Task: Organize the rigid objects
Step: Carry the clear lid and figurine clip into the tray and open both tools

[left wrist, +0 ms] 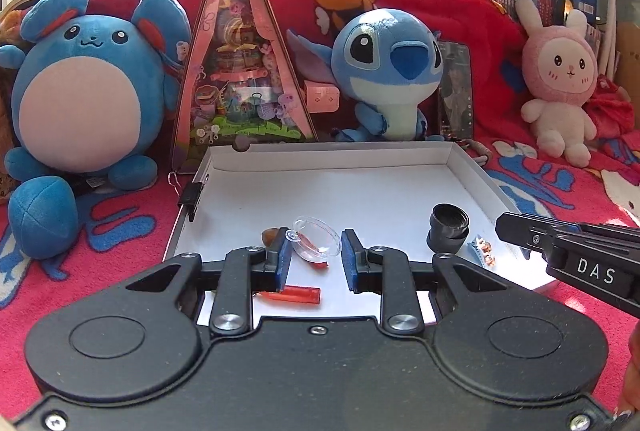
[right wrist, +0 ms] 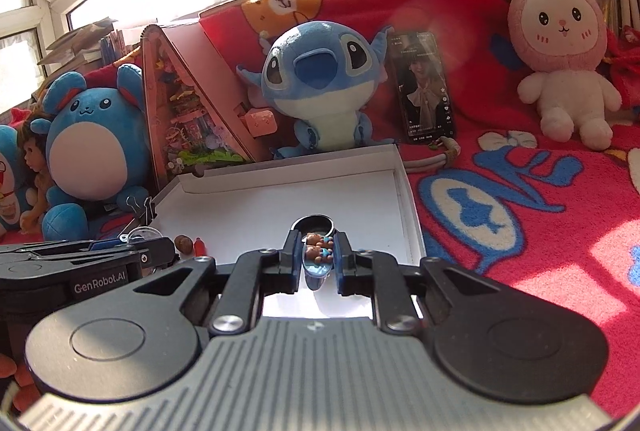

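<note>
Clear plastic dish [left wrist: 317, 240] w/ red bit inside sits on white tray [left wrist: 360, 187], between left gripper [left wrist: 316, 259] jaws, which stand apart, not touching it. Red stick [left wrist: 296, 296] below. Black lens cup [left wrist: 448, 228] to the right. Right gripper [right wrist: 318, 257] jaws nearly closed round bear hair clip [right wrist: 318, 257]; contact unclear.

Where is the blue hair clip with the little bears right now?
The hair clip sits between the right gripper jaws, in the white tray near its right wall, just beside the black lens.
</note>
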Tool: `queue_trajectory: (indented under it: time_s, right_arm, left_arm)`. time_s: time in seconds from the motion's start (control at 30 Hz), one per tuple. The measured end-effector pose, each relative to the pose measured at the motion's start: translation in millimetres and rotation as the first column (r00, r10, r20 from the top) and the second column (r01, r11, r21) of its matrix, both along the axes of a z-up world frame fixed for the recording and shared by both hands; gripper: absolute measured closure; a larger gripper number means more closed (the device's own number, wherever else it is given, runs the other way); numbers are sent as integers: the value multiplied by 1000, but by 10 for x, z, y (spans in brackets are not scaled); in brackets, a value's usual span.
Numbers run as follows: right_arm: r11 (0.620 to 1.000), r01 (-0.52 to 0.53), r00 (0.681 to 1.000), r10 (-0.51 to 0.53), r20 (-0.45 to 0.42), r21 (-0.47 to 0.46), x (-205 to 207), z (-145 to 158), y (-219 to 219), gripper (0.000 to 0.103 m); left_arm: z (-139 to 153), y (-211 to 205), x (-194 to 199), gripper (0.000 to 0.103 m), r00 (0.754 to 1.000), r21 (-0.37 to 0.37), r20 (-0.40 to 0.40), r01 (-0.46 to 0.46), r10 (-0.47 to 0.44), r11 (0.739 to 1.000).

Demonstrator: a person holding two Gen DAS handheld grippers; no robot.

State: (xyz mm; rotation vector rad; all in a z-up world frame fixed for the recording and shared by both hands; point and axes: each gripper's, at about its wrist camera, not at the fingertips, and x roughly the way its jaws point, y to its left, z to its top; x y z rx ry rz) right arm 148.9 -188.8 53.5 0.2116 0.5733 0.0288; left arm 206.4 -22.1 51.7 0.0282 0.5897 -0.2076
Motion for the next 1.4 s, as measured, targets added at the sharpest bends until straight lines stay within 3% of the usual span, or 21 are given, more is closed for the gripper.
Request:
queue_trajectory:
  time_s: [0.4, 0.57, 0.9, 1.4]
  right_arm:
    - [999, 37, 998, -37, -43, -7, 348, 159, -159, 83]
    - [997, 74, 993, -71, -95, 32, 532, 165, -268, 83]
    - [992, 109, 978, -96, -185, 61, 728, -38, -305, 83]
    - [986, 144, 956, -117, -268, 85, 951, -254, -409, 83]
  left_arm:
    - [100, 116, 419, 78, 1000, 7, -18, 3, -3, 1000]
    - [89, 160, 526, 78, 1000, 8, -29, -5, 5, 1000]
    - [-67, 243, 746, 78, 988, -112, -155, -26, 8, 993]
    - [-285, 247, 996, 78, 977, -54, -203, -74, 61, 996]
